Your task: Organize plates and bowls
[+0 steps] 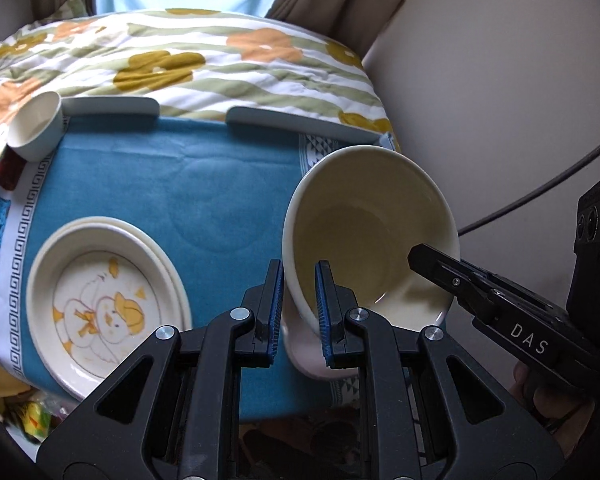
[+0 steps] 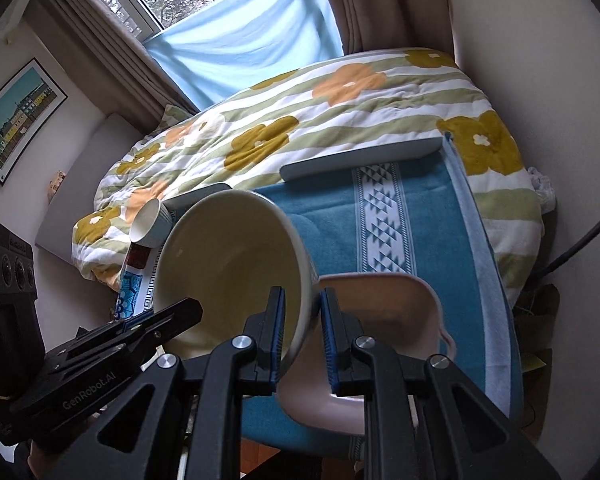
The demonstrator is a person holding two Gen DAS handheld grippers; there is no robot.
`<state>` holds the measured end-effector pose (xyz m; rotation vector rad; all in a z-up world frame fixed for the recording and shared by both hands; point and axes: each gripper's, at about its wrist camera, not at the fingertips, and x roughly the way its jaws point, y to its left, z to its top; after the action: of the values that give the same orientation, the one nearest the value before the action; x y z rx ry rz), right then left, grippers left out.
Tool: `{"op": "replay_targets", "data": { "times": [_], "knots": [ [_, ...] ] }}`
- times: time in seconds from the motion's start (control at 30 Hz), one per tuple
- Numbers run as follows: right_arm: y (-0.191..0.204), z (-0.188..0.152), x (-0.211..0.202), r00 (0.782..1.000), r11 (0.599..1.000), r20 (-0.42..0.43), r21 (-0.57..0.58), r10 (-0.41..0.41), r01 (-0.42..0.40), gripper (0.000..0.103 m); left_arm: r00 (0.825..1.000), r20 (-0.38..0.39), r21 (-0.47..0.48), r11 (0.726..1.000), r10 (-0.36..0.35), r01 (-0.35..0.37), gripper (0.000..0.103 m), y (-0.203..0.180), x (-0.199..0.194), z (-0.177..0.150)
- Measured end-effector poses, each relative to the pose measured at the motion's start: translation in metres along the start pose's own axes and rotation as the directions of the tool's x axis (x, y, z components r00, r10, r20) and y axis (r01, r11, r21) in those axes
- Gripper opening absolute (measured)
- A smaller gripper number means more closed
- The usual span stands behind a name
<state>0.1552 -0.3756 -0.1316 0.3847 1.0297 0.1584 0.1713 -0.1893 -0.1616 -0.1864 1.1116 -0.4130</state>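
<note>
A large cream bowl is tilted in the air over the right side of the blue-towelled table, also in the right wrist view. My left gripper is shut on its near left rim. My right gripper is shut on its right rim and shows in the left wrist view. A pink bowl sits under it on the towel. A stack of plates with a duck drawing lies at the front left. A small white cup lies tipped at the far left corner.
The blue towel covers a small table with white rails at its far edge. A flowered quilt lies on the bed behind. A wall and a black cable are at the right.
</note>
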Motion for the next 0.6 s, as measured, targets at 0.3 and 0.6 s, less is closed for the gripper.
{"op": "replay_targets", "data": {
  "times": [0.3,0.6],
  "knots": [
    [-0.051,-0.036,0.026,0.994,0.993,-0.089,0.098,-0.058,0.067,0.016,0.985,-0.165,0.100,0.995,0.043,-0.026,0.013,-0.031,0.065,-0.016],
    [-0.058,-0.041,0.054,0.982,0.988,-0.150,0.087,-0.112,0.126,0.016,0.960,-0.252,0.190,0.979,0.120,-0.073,0.013,-0.029,0.105,-0.019]
  ]
}}
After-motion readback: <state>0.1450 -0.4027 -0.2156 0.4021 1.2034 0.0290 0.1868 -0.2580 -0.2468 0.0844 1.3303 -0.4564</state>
